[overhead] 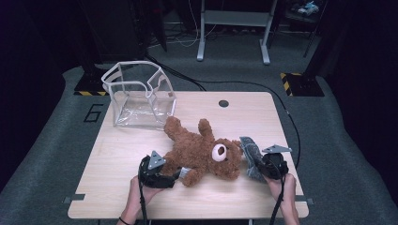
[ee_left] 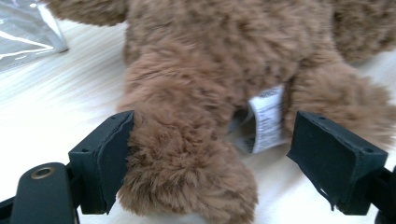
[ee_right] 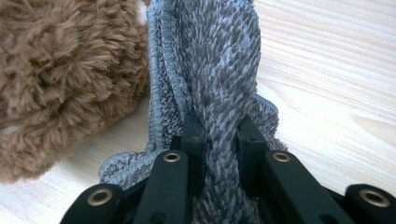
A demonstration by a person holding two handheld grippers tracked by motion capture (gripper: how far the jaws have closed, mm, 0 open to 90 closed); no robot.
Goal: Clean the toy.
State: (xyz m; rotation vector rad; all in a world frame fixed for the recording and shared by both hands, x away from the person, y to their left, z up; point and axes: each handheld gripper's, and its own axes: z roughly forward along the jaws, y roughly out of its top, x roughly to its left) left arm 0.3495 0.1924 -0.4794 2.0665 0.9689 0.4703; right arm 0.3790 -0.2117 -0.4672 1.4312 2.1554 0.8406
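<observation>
A: Nearest the table's front edge, left gripper (overhead: 176,174) spread wide, released. Brown teddy bear (overhead: 202,152) lying on the wooden table (overhead: 117,154), one furry leg (ee_left: 187,172) between the open jaws, brushing the left-hand jaw, clear of the other.

B: And that white tag (ee_left: 266,119)?

A: Sewn beside the leg, print too blurred to read. Bear's head and arms cut off in the left gripper view.

B: Other side?

A: Right gripper (overhead: 257,165) clenched on a grey knitted cloth (ee_right: 219,70), a fold pinched between the pads. Lower part of the cloth hidden behind the jaws. Impossible to tell what sort of garment. Lies just beside the bear's head, touching the fur in the high view.

B: Farther back?

A: Clear plastic bag (overhead: 138,96) standing open near the far left corner, close to the bear's raised paw, contact hard to judge. Beyond the table, dark floor, cables and a grey frame (overhead: 234,28), details lost in shadow.
</observation>
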